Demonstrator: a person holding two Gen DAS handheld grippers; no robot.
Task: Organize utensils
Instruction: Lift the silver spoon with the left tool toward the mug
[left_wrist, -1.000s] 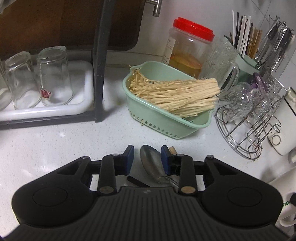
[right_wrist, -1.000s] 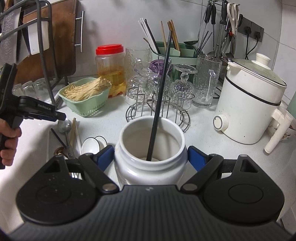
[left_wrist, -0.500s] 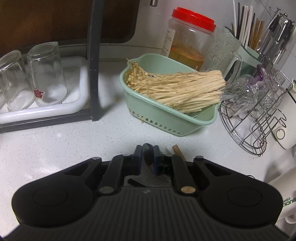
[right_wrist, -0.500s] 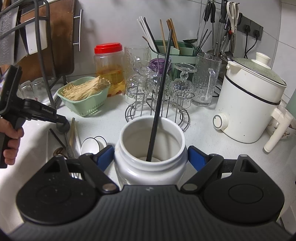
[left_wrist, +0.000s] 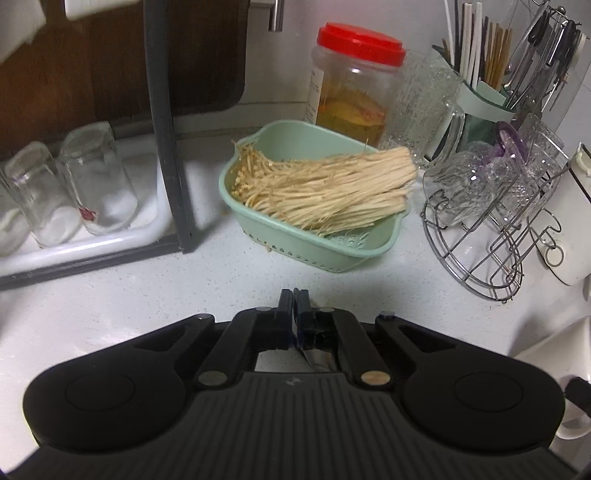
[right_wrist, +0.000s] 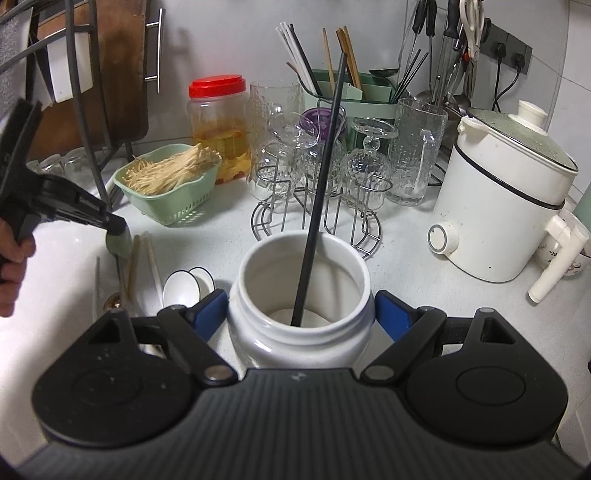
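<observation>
— White speckled worktop (right_wrist: 399, 258) carried everything. What did the left claw (left_wrist: 294, 295) hold?

— Its jaws were pinched together on a spoon (right_wrist: 119, 242), bowl upward, raised just above the other utensils (right_wrist: 144, 258) lying near the small white spoons (right_wrist: 186, 284).

— And the right claw (right_wrist: 299, 314)?

— Spread wide on either side of the white jar (right_wrist: 299, 295), blue pads apart from its wall. One black chopstick (right_wrist: 319, 192) leaned inside. Behind stood the green basket (right_wrist: 170, 206) and glass rack (right_wrist: 317, 221).

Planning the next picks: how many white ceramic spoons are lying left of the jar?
2. Both white spoons lie side by side, overlapping, just left of the white jar, behind the right gripper's left finger. More could be hidden under the gripper body.
</observation>
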